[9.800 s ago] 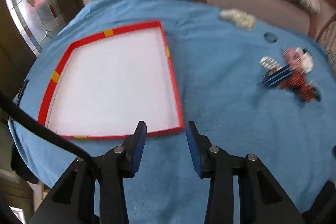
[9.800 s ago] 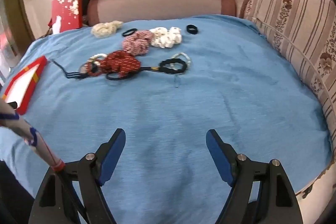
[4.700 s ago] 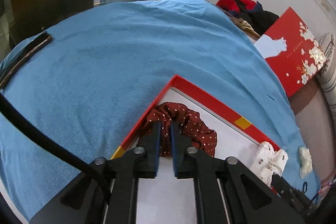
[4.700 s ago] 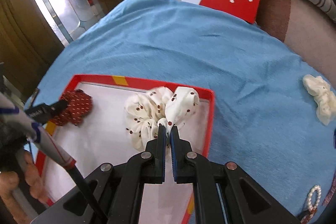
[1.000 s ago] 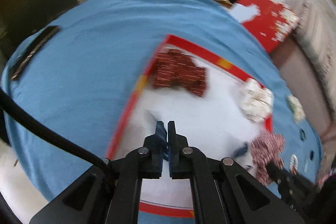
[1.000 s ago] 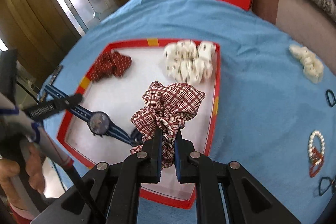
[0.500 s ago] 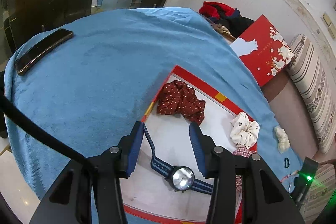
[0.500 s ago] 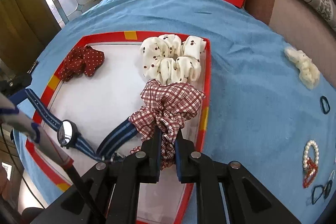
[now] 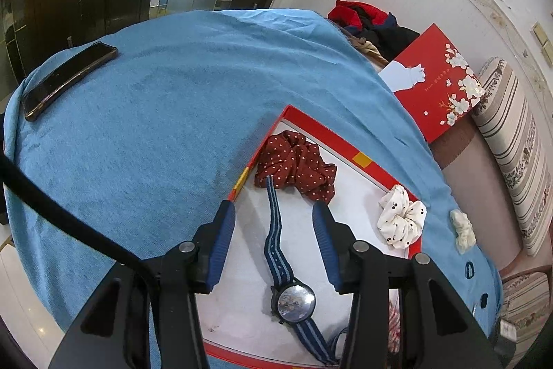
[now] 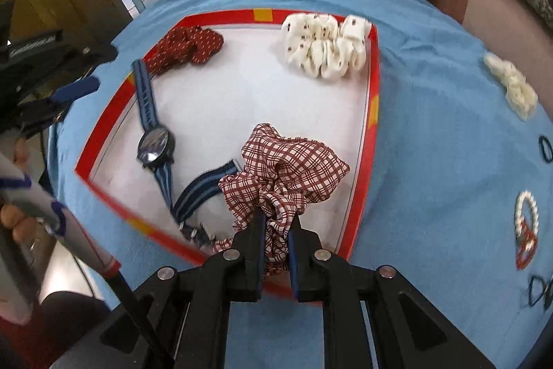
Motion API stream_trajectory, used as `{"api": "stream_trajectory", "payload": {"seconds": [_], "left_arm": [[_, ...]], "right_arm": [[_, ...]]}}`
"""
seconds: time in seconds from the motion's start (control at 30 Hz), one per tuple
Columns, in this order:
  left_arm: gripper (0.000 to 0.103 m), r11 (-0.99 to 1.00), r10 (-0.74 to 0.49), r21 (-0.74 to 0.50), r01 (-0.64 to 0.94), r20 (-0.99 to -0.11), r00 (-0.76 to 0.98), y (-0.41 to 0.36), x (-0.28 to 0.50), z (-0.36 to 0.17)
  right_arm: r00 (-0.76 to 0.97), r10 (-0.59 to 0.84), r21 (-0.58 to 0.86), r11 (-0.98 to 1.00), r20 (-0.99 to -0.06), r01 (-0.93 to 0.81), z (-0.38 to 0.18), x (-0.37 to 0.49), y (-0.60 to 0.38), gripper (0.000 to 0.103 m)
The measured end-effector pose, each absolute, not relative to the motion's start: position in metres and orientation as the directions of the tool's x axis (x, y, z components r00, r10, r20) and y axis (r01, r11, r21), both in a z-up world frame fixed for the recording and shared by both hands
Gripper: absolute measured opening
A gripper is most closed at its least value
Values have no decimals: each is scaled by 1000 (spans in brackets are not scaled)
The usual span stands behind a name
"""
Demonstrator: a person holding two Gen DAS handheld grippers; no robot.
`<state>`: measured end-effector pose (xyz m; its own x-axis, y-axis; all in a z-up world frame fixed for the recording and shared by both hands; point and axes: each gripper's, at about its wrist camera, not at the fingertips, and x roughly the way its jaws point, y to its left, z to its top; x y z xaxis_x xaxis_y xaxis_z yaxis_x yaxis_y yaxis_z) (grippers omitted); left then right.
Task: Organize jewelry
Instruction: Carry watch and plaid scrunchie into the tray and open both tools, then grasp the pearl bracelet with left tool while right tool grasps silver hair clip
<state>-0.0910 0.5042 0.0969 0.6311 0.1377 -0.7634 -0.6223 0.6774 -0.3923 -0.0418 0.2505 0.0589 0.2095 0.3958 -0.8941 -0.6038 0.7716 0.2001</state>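
Note:
A red-rimmed white tray [image 10: 374, 113] lies on the blue cloth. In it are a dark red dotted scrunchie [image 9: 297, 163], a white dotted scrunchie [image 10: 325, 45] and a blue-striped wristwatch [image 9: 292, 298]. My left gripper [image 9: 274, 242] is open above the watch strap, holding nothing. My right gripper [image 10: 276, 230] is shut on a red plaid scrunchie [image 10: 287, 172] that rests in the tray's near right part, over the watch strap's end. The left gripper also shows at the left of the right wrist view [image 10: 74, 90].
A phone [image 9: 67, 78] lies at the cloth's far left edge. A red gift box [image 9: 433, 82] leans on the striped sofa. Outside the tray lie a cream scrunchie [image 10: 511, 85], a pearl bracelet [image 10: 525, 210] and black hair ties [image 10: 546, 149].
My left gripper has opened wider and let go of the watch, which now lies in the tray. My right gripper has lowered the plaid scrunchie into the tray, still shut on it.

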Motion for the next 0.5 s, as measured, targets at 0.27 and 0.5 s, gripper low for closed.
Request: {"api": "stream_trajectory", "payload": {"seconds": [0.27, 0.5], "left_arm": [[52, 720, 152, -364, -591, -748, 646, 483, -82, 107], [52, 773, 99, -359, -522, -745, 660, 447, -63, 112]], "right_arm": [[319, 433, 202, 805, -843, -558, 85, -46, 224, 52], [440, 384, 184, 883, -812, -431, 101, -53, 141, 59]]}}
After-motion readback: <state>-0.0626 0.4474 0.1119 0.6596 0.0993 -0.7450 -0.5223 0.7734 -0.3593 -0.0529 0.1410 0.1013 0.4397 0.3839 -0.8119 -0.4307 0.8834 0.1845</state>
